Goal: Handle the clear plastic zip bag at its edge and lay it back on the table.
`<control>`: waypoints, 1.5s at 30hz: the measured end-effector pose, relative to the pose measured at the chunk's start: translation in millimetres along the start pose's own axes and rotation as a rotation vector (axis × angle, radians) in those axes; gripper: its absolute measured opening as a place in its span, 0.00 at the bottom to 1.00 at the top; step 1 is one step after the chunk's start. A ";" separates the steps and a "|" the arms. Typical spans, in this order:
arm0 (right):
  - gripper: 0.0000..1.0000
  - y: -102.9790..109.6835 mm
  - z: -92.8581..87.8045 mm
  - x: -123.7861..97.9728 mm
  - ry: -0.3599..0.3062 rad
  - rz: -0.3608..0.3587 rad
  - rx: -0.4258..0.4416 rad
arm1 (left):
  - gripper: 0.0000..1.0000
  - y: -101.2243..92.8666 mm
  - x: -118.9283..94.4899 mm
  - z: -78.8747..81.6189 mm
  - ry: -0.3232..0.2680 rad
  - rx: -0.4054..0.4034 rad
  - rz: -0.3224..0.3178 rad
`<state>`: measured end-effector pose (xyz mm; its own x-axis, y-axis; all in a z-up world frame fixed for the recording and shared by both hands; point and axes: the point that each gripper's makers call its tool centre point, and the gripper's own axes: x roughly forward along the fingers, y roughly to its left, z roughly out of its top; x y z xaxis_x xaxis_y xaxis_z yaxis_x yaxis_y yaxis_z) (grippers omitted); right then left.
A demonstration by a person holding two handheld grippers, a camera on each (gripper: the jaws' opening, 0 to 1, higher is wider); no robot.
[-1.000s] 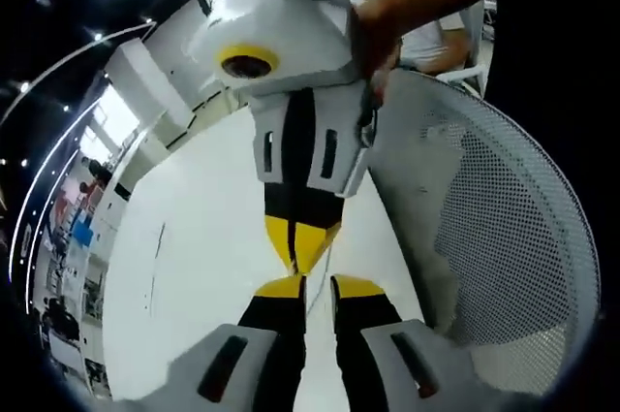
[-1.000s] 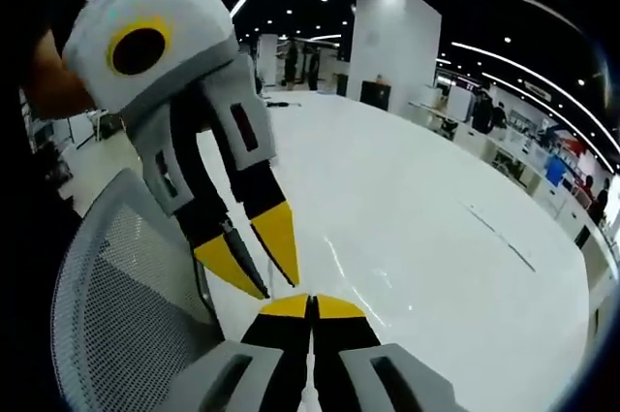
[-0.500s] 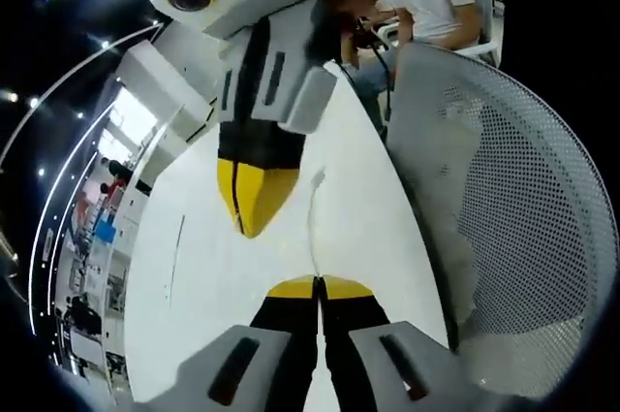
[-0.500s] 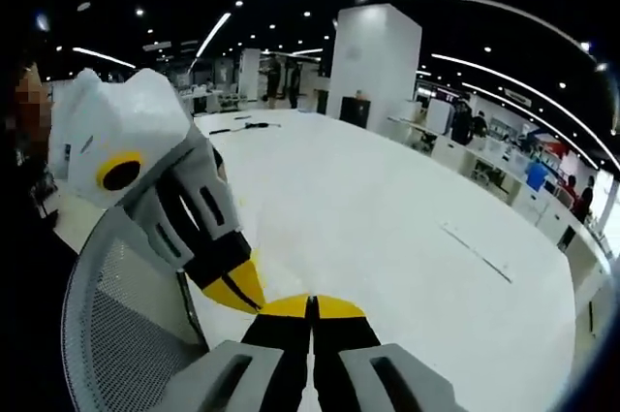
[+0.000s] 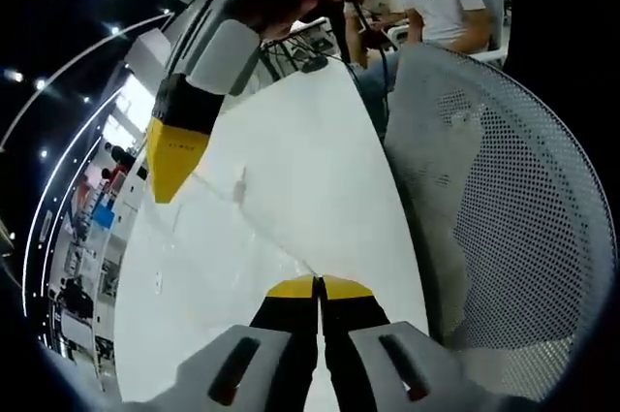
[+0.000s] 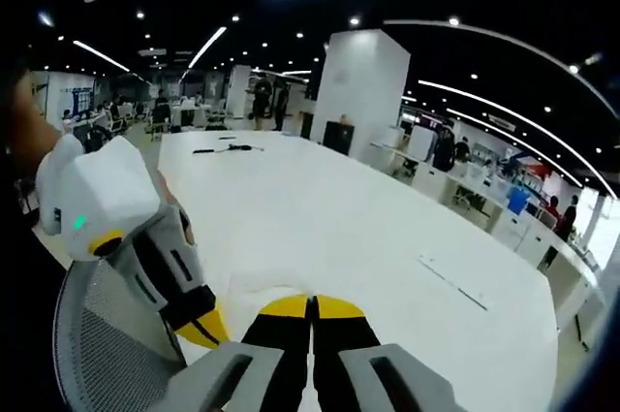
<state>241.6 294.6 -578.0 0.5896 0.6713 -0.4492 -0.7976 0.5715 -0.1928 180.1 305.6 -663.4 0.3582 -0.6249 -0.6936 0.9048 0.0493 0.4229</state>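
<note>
Clear bag [image 5: 242,208] now stretched between claws, lifted off white bench [image 5: 320,141]; left claw [image 5: 316,286], right claw [image 6: 312,306] clamped, seemingly on its edges; lay-down pending.

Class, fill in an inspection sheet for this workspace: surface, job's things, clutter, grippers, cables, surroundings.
Surface: large white table, glossy and flat.
Job's things: clear plastic zip bag, faint film raised off the table, one edge running into the left jaws.
Clutter: thin dark strip on the table; what it is cannot be told.
Grippers: left gripper shut, apparently on the bag's edge; right gripper shut, with nothing seen in its jaws.
Cables: dark cable lying at the table's far end.
Surroundings: white mesh chair beside the table; open office with ceiling lights, desks and people beyond.
</note>
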 end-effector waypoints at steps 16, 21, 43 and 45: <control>0.00 -5.0 8.8 13.2 0.007 0.003 -0.158 | 0.00 31.5 -11.9 13.8 -0.112 -0.159 0.114; 0.00 -8.7 3.5 23.2 0.030 0.002 -0.194 | 0.08 44.1 -28.8 33.1 -0.246 -0.332 0.135; 0.00 -35.0 -15.1 52.6 0.076 -0.051 -0.358 | 0.25 60.4 -111.1 -7.1 -0.374 -0.691 0.366; 0.00 -39.6 -13.3 54.1 0.067 -0.057 -0.342 | 0.26 58.1 -115.9 -19.3 -0.357 -0.719 0.390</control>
<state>303.4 302.0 -606.3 0.6338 0.6037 -0.4836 -0.7669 0.4087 -0.4949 195.5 395.9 -569.7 0.6862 -0.6610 -0.3036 0.7022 0.7108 0.0397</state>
